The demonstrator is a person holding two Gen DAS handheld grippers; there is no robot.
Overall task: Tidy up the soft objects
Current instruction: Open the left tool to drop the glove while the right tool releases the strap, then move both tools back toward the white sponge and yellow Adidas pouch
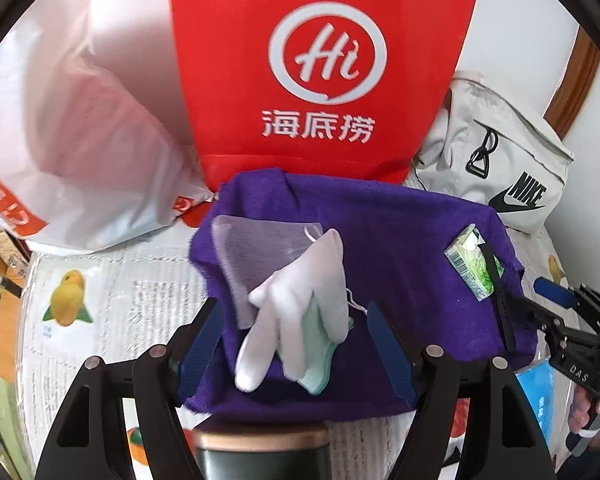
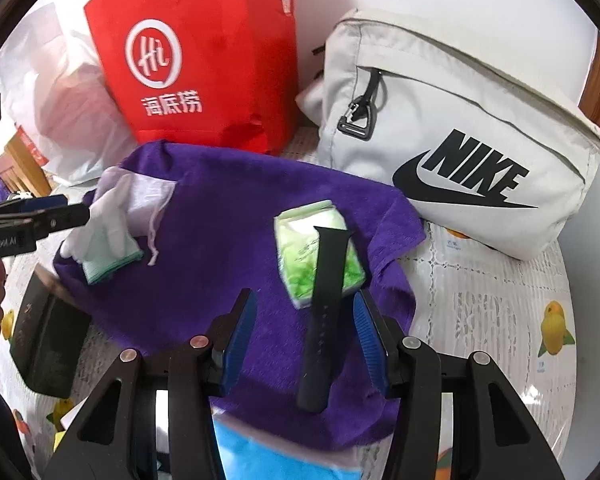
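Note:
A purple towel (image 1: pixel 400 240) (image 2: pixel 228 216) lies spread on the table. On its left part a white glove (image 1: pixel 300 292) (image 2: pixel 104 236) with a green cuff rests over a translucent mesh pouch (image 1: pixel 260 248) (image 2: pixel 148 196). My left gripper (image 1: pixel 292 320) (image 2: pixel 56 208) stands open, its fingers on either side of the glove and clear of it. On the towel's right part a black watch strap (image 2: pixel 320 320) (image 1: pixel 500 304) lies across a green tissue pack (image 2: pixel 300 248) (image 1: pixel 470 264). My right gripper (image 2: pixel 304 300) (image 1: pixel 556 300) is open, with the strap between its fingers, nearer the right one.
Behind the towel stand a red paper bag (image 1: pixel 320 60) (image 2: pixel 204 60), a white plastic bag (image 1: pixel 80 140) and a pale Nike bag (image 2: pixel 460 140). A black box (image 2: pixel 48 344) sits at the towel's left. A blue pack (image 2: pixel 268 452) lies under its near edge. The tablecloth (image 2: pixel 500 300) shows fruit prints.

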